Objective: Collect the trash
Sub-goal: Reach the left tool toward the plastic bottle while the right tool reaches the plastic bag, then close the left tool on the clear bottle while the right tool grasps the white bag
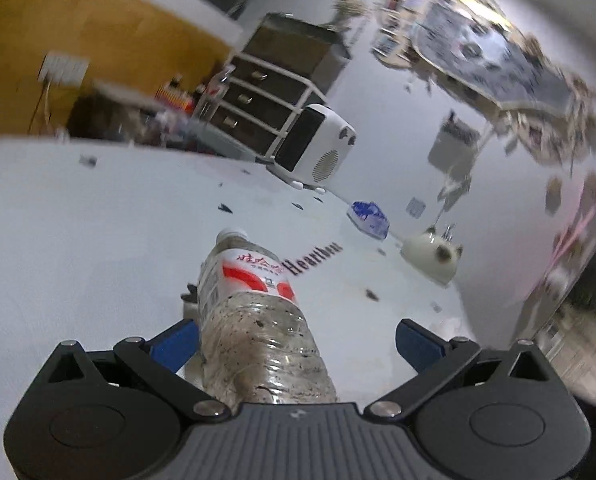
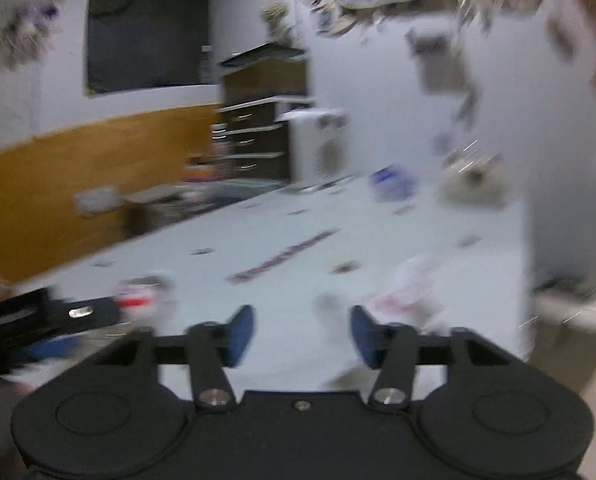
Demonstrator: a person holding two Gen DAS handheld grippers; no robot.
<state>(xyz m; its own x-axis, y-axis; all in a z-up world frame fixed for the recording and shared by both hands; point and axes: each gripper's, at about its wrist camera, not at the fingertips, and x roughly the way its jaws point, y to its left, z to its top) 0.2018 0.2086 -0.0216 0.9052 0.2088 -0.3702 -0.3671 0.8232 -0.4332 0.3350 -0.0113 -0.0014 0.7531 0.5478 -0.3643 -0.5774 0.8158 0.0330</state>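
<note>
A clear plastic bottle (image 1: 253, 312) with a red and white label lies between the jaws of my left gripper (image 1: 298, 328), cap pointing away over the white table (image 1: 97, 220). It rests against the left blue pad (image 1: 177, 344); the right pad (image 1: 418, 344) stands clear of it, so the gripper is open. The right wrist view is blurred. My right gripper (image 2: 302, 314) is open there with nothing between its pads. The bottle (image 2: 137, 300) and the left gripper (image 2: 57, 314) show at its left. A crumpled white and pink wrapper (image 2: 410, 292) lies ahead right.
A blue and white packet (image 1: 370, 218) and a white cat-shaped object (image 1: 434, 258) sit near the table's far edge by the wall. Small dark scraps (image 1: 225, 209) dot the table. Beyond stand a white heater (image 1: 318, 144) and a dark drawer unit (image 1: 265, 92).
</note>
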